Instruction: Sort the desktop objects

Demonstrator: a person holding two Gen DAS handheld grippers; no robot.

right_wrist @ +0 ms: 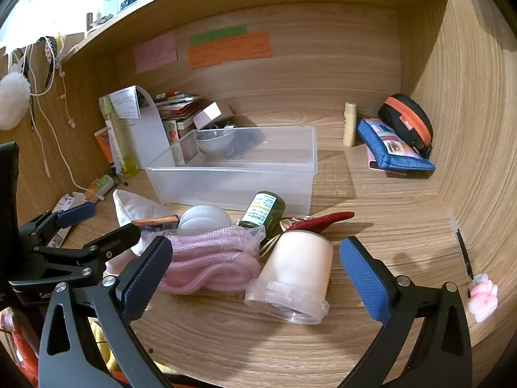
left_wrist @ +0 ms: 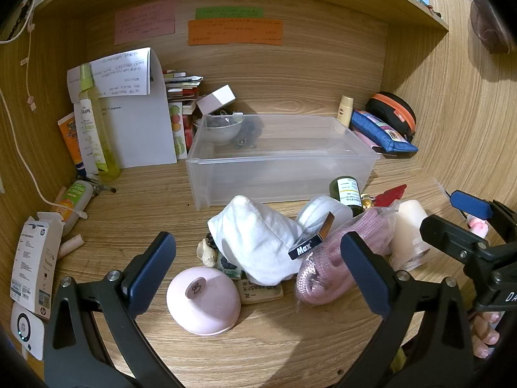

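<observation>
A clear plastic bin (left_wrist: 281, 158) is set on the wooden desk. Before it are piled a white cloth (left_wrist: 255, 242), a pink mesh pouch (right_wrist: 210, 258), a green bottle (right_wrist: 263, 210) and a toppled clear jar (right_wrist: 294, 274).
</observation>
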